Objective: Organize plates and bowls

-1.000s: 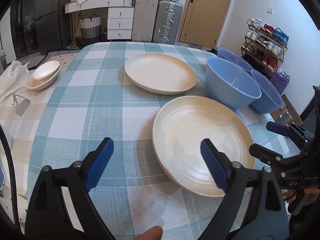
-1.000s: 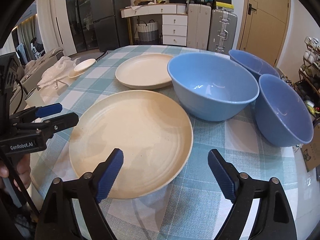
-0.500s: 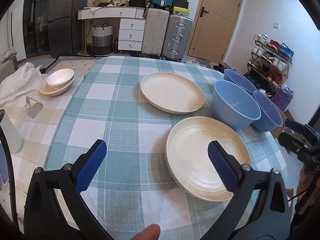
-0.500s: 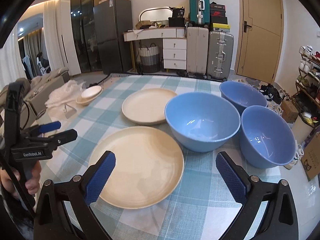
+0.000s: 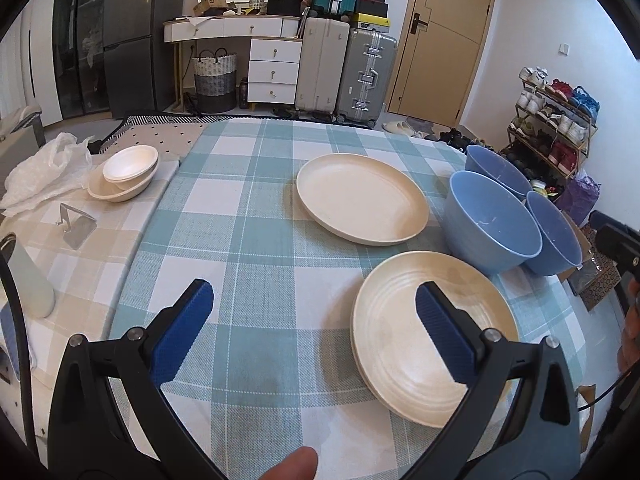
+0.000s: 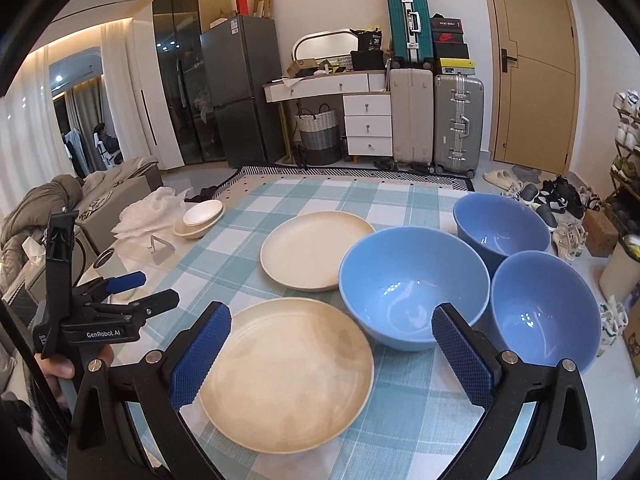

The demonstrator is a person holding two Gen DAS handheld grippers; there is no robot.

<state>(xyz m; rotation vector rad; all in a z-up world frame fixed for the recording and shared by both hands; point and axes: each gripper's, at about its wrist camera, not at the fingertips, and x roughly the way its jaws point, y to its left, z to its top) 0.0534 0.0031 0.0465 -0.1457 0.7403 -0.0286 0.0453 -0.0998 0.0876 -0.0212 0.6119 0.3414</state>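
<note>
Two cream plates lie on the checked tablecloth: the near plate [image 5: 392, 320] [image 6: 288, 368] and the far plate [image 5: 362, 198] [image 6: 316, 248]. To their right stand three blue bowls, a middle bowl [image 5: 494, 228] [image 6: 412, 284], a far bowl [image 5: 496, 170] [image 6: 502, 220] and a right bowl [image 5: 554, 236] [image 6: 544, 308]. My left gripper [image 5: 312, 300] [image 6: 148, 290] hovers open and empty above the cloth, left of the near plate. Above the near plate and middle bowl, my right gripper [image 6: 332, 320] hangs wide open with nothing between its fingers.
Small white bowls [image 5: 128, 172] [image 6: 200, 218] are stacked at the far left beside a crumpled plastic bag [image 5: 44, 176]. A metal stand [image 5: 76, 226] and a pale cup [image 5: 28, 280] sit near the left edge. A shoe rack [image 5: 556, 120] stands beyond the table's right side.
Both grippers have risen and drawn back from the near plate, so more of the table shows. The right jaws have spread a little wider.
</note>
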